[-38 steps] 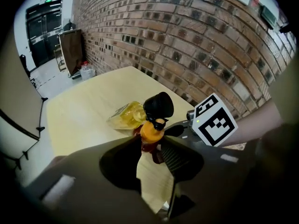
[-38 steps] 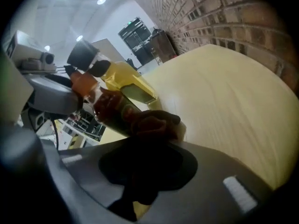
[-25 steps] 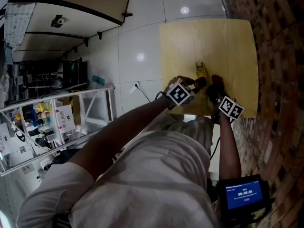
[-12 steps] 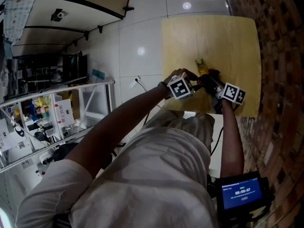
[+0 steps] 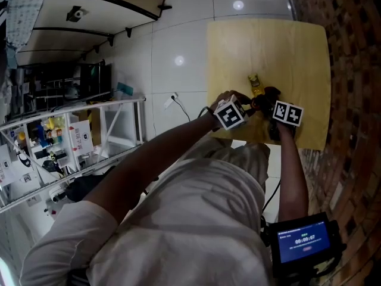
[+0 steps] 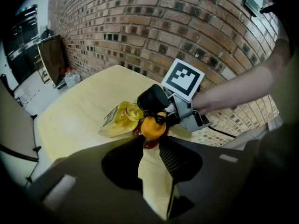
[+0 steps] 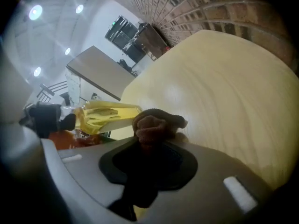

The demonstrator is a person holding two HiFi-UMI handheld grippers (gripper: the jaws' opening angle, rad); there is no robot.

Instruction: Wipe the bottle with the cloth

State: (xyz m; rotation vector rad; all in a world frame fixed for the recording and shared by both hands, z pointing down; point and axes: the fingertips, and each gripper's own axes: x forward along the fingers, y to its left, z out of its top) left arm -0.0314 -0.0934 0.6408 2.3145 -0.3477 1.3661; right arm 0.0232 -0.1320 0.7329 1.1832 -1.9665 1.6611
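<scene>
Left fingers (image 6: 181,158): closed on the bottle (image 6: 120,119) at its reddish neck, just under the orange cap (image 6: 152,127). They have just been closing, with the neck between them.
Right fingers (image 7: 212,169): clamped on a wad of brown cloth (image 7: 156,124), which bulges out past the tips.
Change: in the head view the right gripper (image 7: 150,141) has swung in from the near right. A second ago it stood apart from the bottle; now the cloth sits right at the cap end, touching it or just short of it. The left gripper (image 6: 148,143) has hardly shifted.
Meaning: the bottle looks steadied and the cloth has arrived, so I judge the wiping to be only at its start, with the whole body still to do.
Bottle, place: on the table (image 6: 70,125), towards its near edge, with a gripper on each side of its cap end. The cap points at the person and the body points away. I cannot tell whether it lies flat or is tipped up by the neck.
Bottle, look: clear, flat-sided, full of yellow liquid, with a pale label (image 6: 110,119) on one face. It looks smooth and probably slippery under a cloth.
Table: pale wood.
Wall (image 6: 140,22): brick, just beyond the table's far side.
</scene>
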